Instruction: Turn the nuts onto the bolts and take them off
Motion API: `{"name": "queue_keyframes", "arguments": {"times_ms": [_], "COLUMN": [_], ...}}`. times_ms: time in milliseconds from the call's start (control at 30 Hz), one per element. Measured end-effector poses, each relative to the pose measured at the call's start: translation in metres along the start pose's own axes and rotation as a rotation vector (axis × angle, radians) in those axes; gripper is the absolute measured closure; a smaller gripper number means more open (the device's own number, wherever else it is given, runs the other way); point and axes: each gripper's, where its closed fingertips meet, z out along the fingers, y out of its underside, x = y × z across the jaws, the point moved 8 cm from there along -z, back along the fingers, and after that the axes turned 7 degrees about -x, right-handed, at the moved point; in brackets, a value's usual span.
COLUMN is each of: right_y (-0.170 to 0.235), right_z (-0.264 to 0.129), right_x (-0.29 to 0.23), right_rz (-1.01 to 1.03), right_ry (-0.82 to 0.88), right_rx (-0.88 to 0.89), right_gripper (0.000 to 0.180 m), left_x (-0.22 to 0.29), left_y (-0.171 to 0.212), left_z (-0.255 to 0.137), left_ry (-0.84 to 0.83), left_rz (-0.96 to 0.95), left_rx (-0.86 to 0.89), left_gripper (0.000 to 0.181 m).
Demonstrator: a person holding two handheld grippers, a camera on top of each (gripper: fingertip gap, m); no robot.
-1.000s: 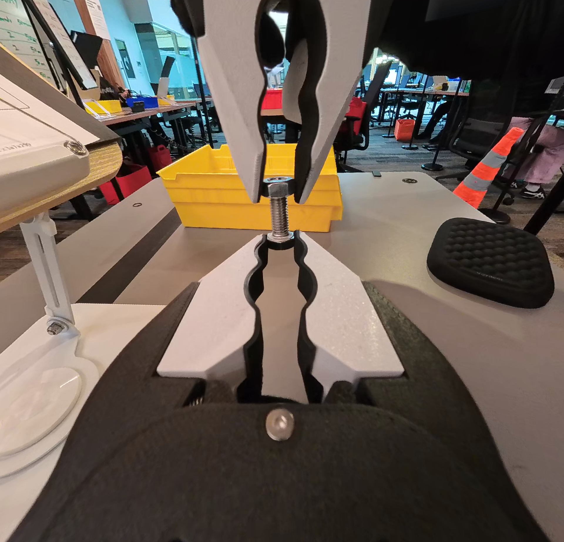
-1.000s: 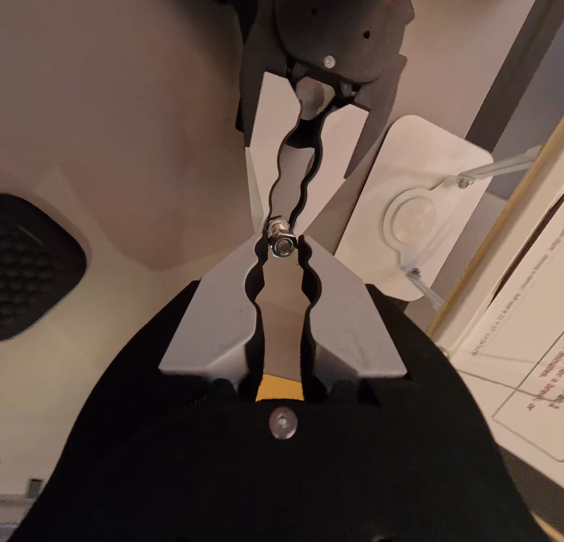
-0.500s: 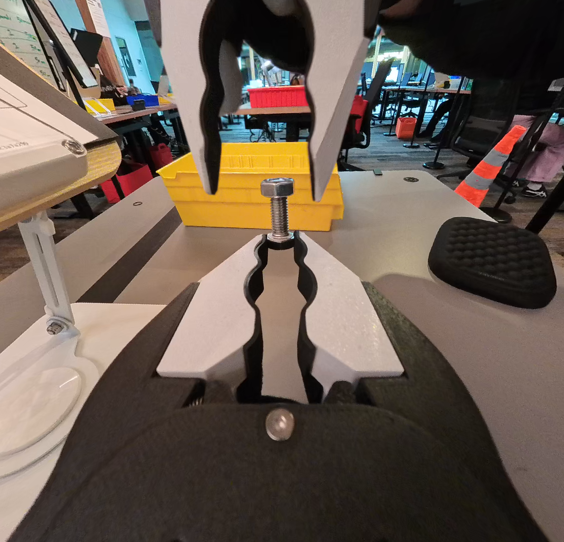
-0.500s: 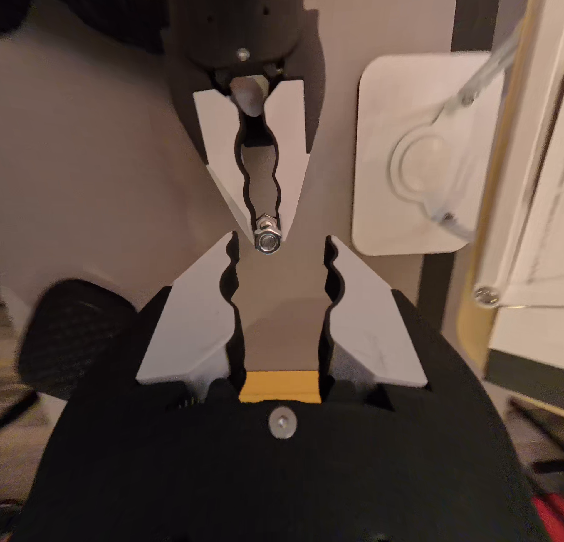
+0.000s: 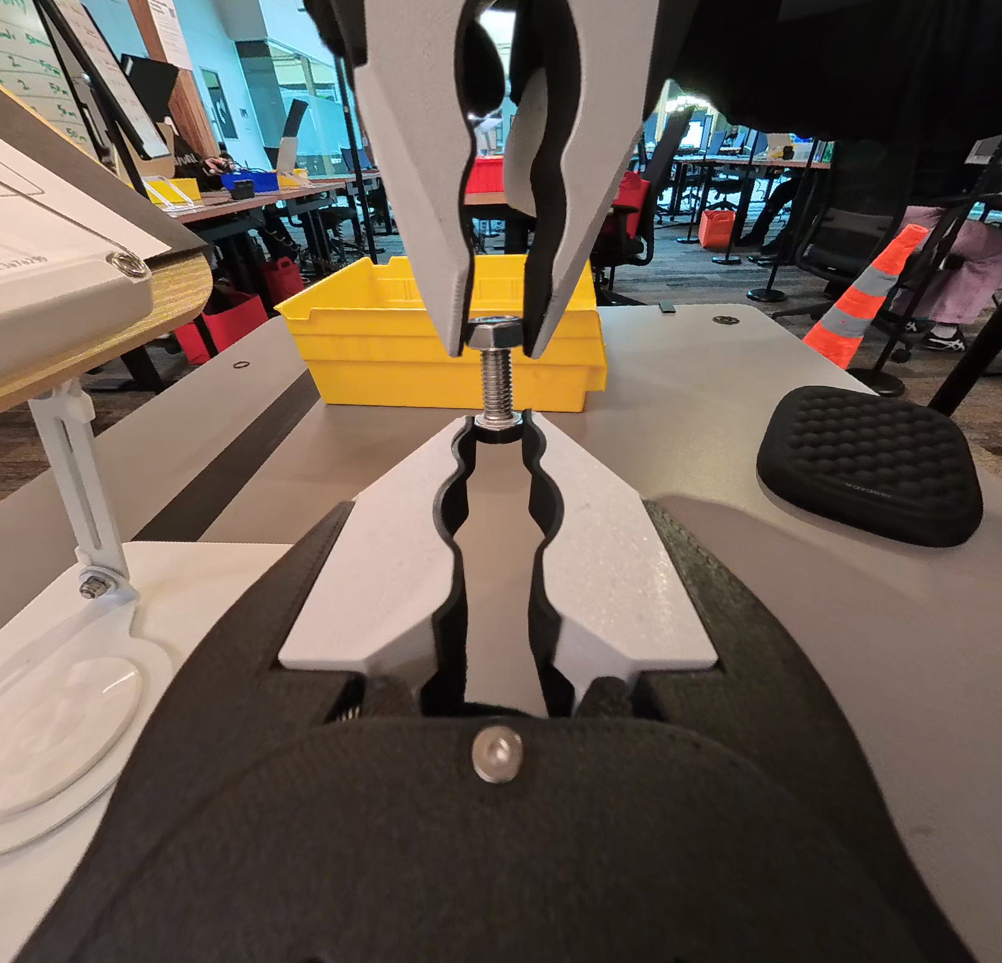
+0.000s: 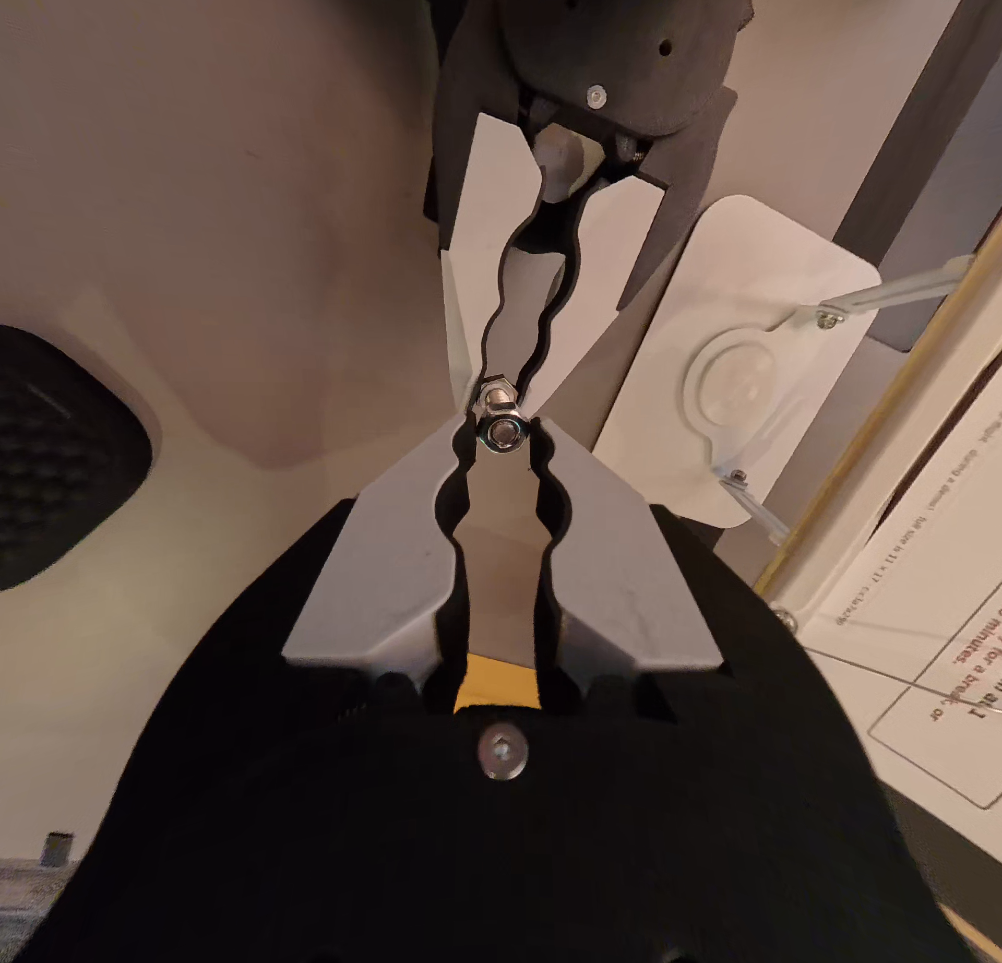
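The left gripper [image 5: 498, 431] is squeezed on the nut [image 5: 498, 423] to keep it from spinning. The right gripper [image 6: 501, 438] comes from above and pinches the bolt [image 5: 496, 373] head so it can twist. The bolt stands straight up over the table [image 5: 705, 394], head on top.

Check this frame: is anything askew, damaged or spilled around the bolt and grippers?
Nothing stands out. The bolt stands upright, its nut clamped in the left gripper, its head pinched by the right gripper.
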Motion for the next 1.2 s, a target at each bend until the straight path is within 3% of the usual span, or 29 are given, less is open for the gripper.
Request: {"name": "queue_keyframes", "arguments": {"times_ms": [133,333,367,500,600,900,1067,1200], "right_y": [0.001,0.003,0.004,0.006,0.004,-0.002,-0.001,0.003], "right_z": [0.001,0.009,0.009,0.005,-0.004,0.002,0.006,0.008], "right_x": [0.004,0.011,0.010,0.010,0.009,0.000,0.001,0.006], "right_rz": [0.184,0.665,0.665,0.570,0.418,0.004,0.044,0.284], "right_ry": [-0.054,-0.205,-0.205,-0.121,-0.065,0.022,-0.016,-0.089], "right_rx": [0.005,0.066,0.062,0.015,0.033,-0.063,-0.066,-0.049], "right_gripper": [0.162,0.162,0.162,0.130,0.129,0.156,0.164,0.164], "left_x": [-0.001,-0.003,-0.003,0.000,0.000,0.000,0.000,-0.002], "left_y": [0.001,0.004,0.004,0.000,0.000,0.001,0.001,0.002], "left_z": [0.000,0.000,0.001,0.001,0.001,0.001,0.001,0.000], "left_ry": [-0.008,-0.020,-0.019,-0.012,-0.012,-0.003,-0.006,-0.017], "left_rz": [-0.001,-0.008,-0.003,0.006,0.005,0.004,0.004,0.000], "left_rx": [-0.004,-0.017,-0.024,-0.012,-0.011,-0.015,-0.014,-0.017], "left_gripper": [0.166,0.166,0.166,0.166,0.166,0.166,0.166,0.166]}}
